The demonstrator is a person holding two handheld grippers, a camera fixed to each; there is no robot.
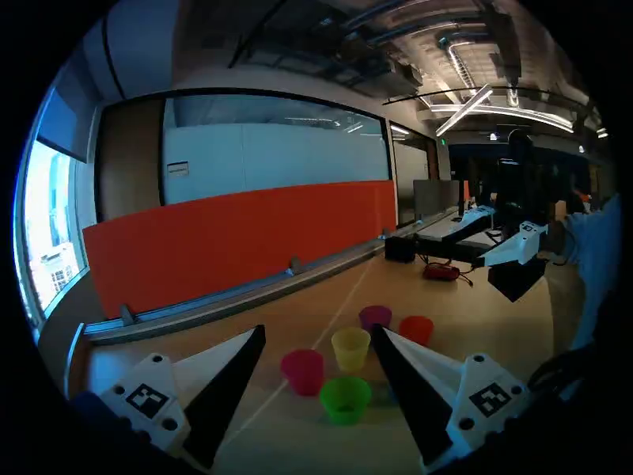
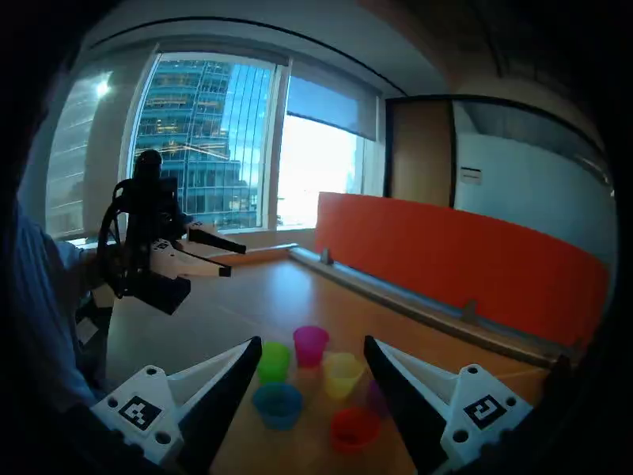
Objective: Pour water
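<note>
Both of your grippers are open and hold nothing.

1. Left gripper (image 1: 316,328): the fingers are spread wide above the counter (image 1: 490,332). Each finger carries a square black-and-white marker (image 1: 148,400).
2. Right gripper (image 2: 311,340): the fingers are likewise spread, with the same style of marker.
3. Cups: they stand upright in a loose cluster on the counter, ahead of both grippers and clear of all fingers. In the left gripper view, note the pink cup (image 1: 303,370), yellow cup (image 1: 350,348), green cup (image 1: 345,398), purple cup (image 1: 375,317) and red cup (image 1: 416,329). The right gripper view adds a clear look at the blue cup (image 2: 278,404). You cannot tell their contents.
4. Writing: a white notice (image 1: 177,168) hangs on the glass wall above the orange partition (image 1: 237,237). Its text is too small to read.
5. The right gripper view shows the window (image 2: 206,142) with towers beyond. The left gripper view shows the ceiling lights (image 1: 463,111).
</note>
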